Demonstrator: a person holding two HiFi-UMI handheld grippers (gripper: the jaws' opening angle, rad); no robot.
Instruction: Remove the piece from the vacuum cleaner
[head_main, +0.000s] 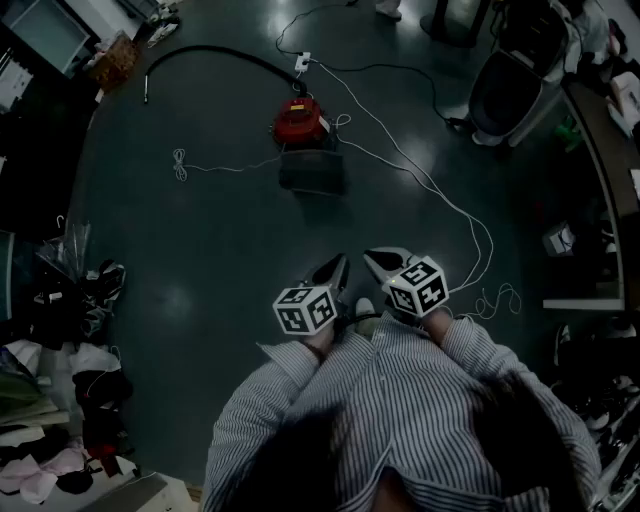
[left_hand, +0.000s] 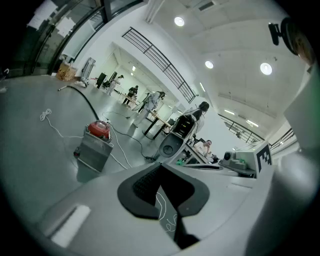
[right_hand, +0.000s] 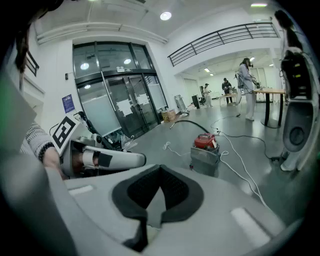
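Left gripper (head_main: 338, 268) and right gripper (head_main: 376, 260) closed, empty, glossy dark floor (head_main: 220, 230), vacuum cleaner (head_main: 303, 125) ahead

Open lab hall: glass doors (right_hand: 125, 107), work tables (right_hand: 268, 92), trailing floor cables (head_main: 440, 195)

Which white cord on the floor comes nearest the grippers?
The long white cord passing right of the vacuum cleaner and looping beside the right gripper. The other white cord lies coiled left of it.

Floor layout
Vacuum cleaner (head_main: 302, 121) well ahead of left gripper (head_main: 338, 265) and right gripper (head_main: 374, 256); hose (head_main: 200, 52) behind-left, cable (head_main: 440, 195) right.
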